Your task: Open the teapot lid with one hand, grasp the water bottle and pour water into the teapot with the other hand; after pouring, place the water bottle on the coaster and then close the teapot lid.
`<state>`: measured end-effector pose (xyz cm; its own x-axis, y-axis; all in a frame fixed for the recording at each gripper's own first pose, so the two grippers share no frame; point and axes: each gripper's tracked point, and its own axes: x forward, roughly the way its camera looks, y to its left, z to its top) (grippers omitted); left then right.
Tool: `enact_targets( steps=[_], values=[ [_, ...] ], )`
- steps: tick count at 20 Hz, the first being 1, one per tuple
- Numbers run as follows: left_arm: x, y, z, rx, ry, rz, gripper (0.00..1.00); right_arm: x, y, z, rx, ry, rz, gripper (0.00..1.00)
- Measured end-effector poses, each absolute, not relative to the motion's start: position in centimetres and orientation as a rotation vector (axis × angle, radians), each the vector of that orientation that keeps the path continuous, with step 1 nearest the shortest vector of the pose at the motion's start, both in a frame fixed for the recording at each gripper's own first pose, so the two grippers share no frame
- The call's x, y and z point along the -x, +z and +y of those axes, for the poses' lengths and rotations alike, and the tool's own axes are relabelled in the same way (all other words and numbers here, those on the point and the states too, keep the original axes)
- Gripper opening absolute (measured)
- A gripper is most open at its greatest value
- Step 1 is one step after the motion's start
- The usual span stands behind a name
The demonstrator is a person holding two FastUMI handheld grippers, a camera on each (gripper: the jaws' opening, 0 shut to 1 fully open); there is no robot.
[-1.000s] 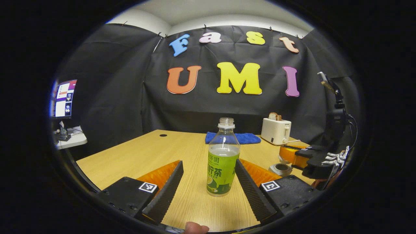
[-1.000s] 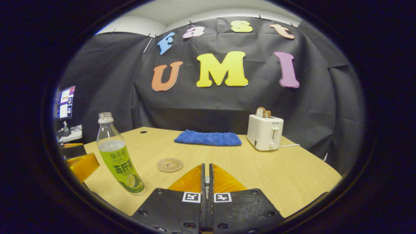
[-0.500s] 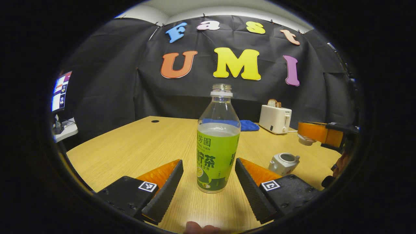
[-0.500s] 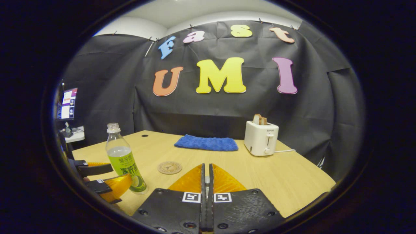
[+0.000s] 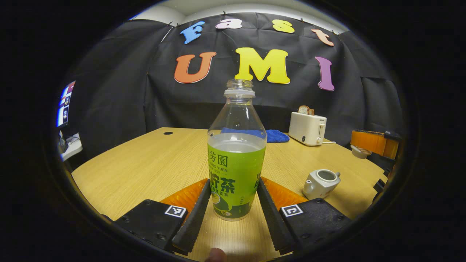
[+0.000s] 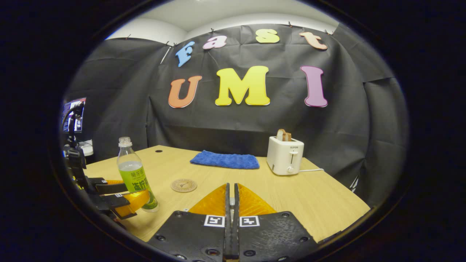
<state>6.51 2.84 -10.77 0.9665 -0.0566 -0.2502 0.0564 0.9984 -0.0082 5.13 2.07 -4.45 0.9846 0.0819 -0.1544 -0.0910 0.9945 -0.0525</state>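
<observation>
My left gripper (image 5: 233,214) brackets the water bottle (image 5: 236,171), fingers at its sides; contact I cannot confirm. My right gripper (image 6: 230,203), pinched shut, holds the lid (image 5: 360,151). The teapot (image 5: 320,183) sits open at four o'clock. Pouring, setting the bottle on the coaster (image 6: 184,185) and closing the teapot remain.

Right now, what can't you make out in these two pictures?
- Left gripper view: whether the left hand-held gripper already presses the water bottle; the bottle hides the contact.
- Same view: the teapot's inside, too small and dark.
- Right gripper view: the right hand-held gripper's shut fingers hide the teapot lid.
</observation>
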Motion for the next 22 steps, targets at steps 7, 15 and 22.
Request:
enact_targets(
  steps=[7, 15, 22],
  values=[
    [-6.2, -8.1, 4.4, -0.374, -0.024, 0.251, 0.75, -4.4, -3.9, -0.6, 0.032, 0.082, 0.145, 0.0],
    [-6.6, -5.6, 6.1, -0.84, 0.001, 0.266, 0.73, -3.5, -3.9, -3.9, 0.027, 0.057, 0.153, 0.0],
    [-7.7, -4.3, 4.5, -1.166, -0.057, 0.262, 0.73, -2.5, -3.5, -6.1, 0.038, 0.043, 0.146, 0.0]
  ],
)
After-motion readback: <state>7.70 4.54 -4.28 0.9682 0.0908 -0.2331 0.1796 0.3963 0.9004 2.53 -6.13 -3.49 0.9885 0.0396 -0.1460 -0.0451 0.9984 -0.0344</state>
